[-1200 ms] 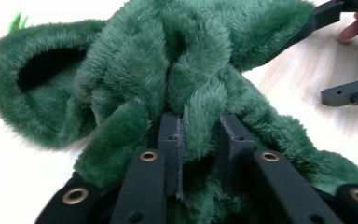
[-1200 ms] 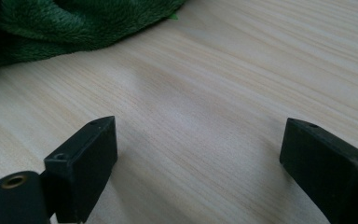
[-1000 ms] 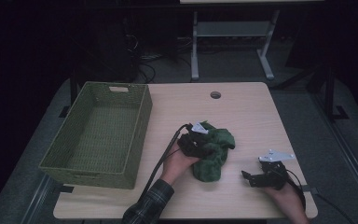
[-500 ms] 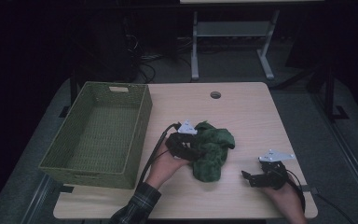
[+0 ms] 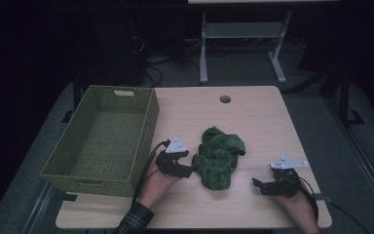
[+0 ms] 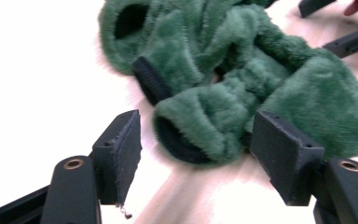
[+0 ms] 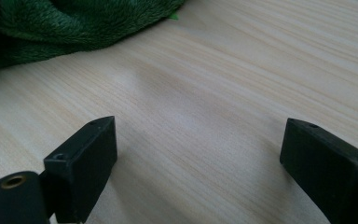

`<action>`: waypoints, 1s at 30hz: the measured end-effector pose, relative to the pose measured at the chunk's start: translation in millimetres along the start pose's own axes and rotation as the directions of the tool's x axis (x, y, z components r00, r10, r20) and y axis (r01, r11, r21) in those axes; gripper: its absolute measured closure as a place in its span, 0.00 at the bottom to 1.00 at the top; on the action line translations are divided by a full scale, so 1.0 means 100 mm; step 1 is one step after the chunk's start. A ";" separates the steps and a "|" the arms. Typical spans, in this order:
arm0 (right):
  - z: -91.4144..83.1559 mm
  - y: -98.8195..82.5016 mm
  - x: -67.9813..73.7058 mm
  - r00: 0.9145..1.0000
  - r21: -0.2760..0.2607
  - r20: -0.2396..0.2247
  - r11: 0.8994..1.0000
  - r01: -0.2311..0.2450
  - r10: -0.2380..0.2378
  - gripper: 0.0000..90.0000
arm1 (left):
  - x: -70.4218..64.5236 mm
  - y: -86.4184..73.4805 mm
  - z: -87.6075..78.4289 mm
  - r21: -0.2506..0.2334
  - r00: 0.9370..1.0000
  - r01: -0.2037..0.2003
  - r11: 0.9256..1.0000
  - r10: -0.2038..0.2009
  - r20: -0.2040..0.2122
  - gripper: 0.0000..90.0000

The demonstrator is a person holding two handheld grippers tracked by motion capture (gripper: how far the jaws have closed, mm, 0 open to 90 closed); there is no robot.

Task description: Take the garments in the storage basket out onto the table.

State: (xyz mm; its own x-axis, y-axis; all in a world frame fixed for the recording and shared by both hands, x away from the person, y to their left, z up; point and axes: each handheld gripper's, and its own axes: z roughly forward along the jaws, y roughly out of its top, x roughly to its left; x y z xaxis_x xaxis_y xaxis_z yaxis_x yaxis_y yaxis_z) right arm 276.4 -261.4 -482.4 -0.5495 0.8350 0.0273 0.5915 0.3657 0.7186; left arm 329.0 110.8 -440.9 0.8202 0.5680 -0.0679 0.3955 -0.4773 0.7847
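Spanning most of the high view, the counter (image 5: 253,122) carries everything, with a cable hole (image 5: 225,99) near its far edge. A woven green basket (image 5: 104,139) sits along its left side, mouth up and nothing in it, likely the place the cloth is meant to go. Its near wall stands between the cloth and the inside, so anything carried over must clear that rim. The crumpled green fleece cloth (image 5: 217,157) lies mid-counter, right of the basket and apart from it. The left gripper (image 5: 187,170) sits at the cloth's left edge; its jaws have just been closing a little yet stand spread, a fuzzy fold (image 6: 200,126) between them, with a gap at one pad, so nothing is pinched yet. The right gripper (image 5: 259,184) rests low on bare wood to the cloth's right, jaws spread around nothing, seemingly waiting.
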 end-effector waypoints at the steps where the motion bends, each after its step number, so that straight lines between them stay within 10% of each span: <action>1: 0.00 0.00 0.00 1.000 0.001 0.001 1.000 0.001 -0.001 0.12 | 0.02 -0.02 0.02 -0.014 1.000 0.015 1.000 -0.015 0.000 0.39; 12: 0.00 0.00 0.01 1.000 0.000 0.004 1.000 -0.004 0.004 0.12 | 0.12 -0.08 0.26 0.003 0.999 0.017 1.000 -0.017 0.029 0.43; 30: -0.19 0.15 0.14 0.998 -0.078 -0.054 0.997 0.016 -0.020 0.26 | 0.10 -0.12 0.37 0.050 0.998 -0.039 0.998 0.037 0.055 0.86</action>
State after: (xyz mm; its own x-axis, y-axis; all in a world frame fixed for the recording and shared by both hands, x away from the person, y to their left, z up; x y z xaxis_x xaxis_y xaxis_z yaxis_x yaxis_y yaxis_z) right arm 266.6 -252.4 -458.1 -0.5923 0.8041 0.0506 0.5347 0.3454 0.7712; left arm 347.5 97.3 -474.1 0.8557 0.5123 -0.0731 0.3831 -0.5321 0.7550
